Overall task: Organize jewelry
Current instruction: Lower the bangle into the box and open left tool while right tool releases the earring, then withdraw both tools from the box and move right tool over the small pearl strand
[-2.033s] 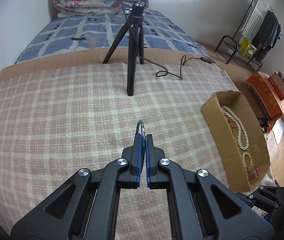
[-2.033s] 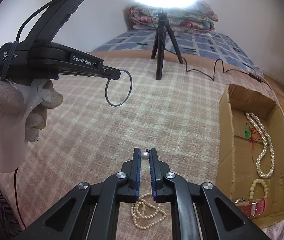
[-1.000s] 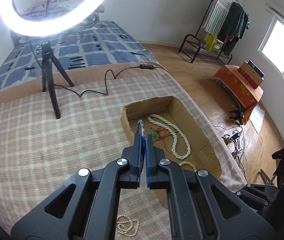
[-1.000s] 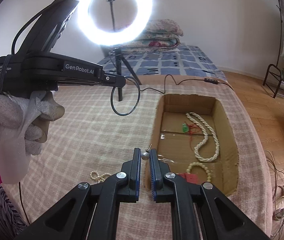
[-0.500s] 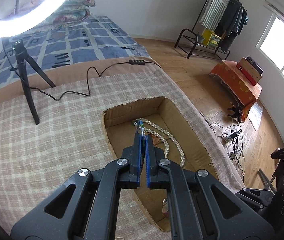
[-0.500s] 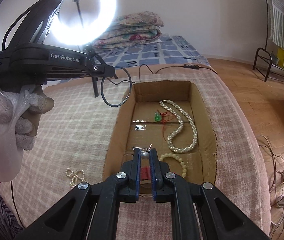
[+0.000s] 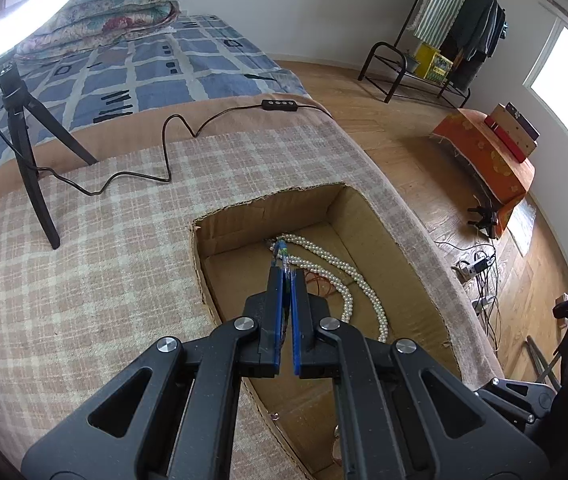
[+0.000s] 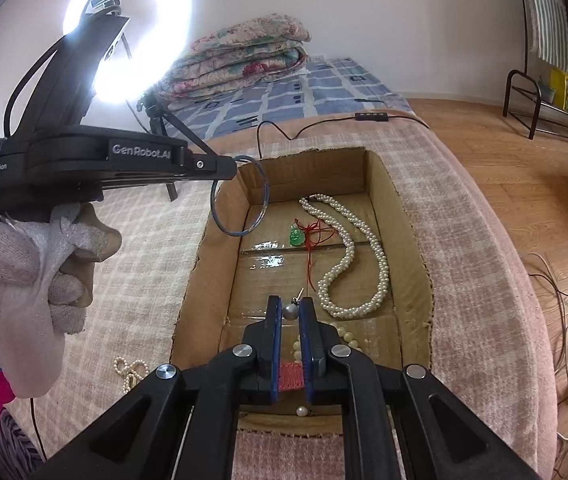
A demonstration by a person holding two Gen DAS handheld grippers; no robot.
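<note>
Left gripper [image 8: 236,170] clamped on a thin bangle [image 8: 240,196]; right gripper [image 8: 289,312] pinches a pearl earring [image 8: 291,311]. Both hang w/ the cardboard box [image 8: 411,248] directly below.

Ahead and left of my tongs a ring light [image 8: 130,32] glows on its black tripod [image 7: 28,148], its cable [image 7: 172,152] snaking over the plaid blanket [image 7: 84,280]. Beyond lie folded quilts [image 8: 244,56]; far right stands a clothes rack [image 7: 443,36].
</note>
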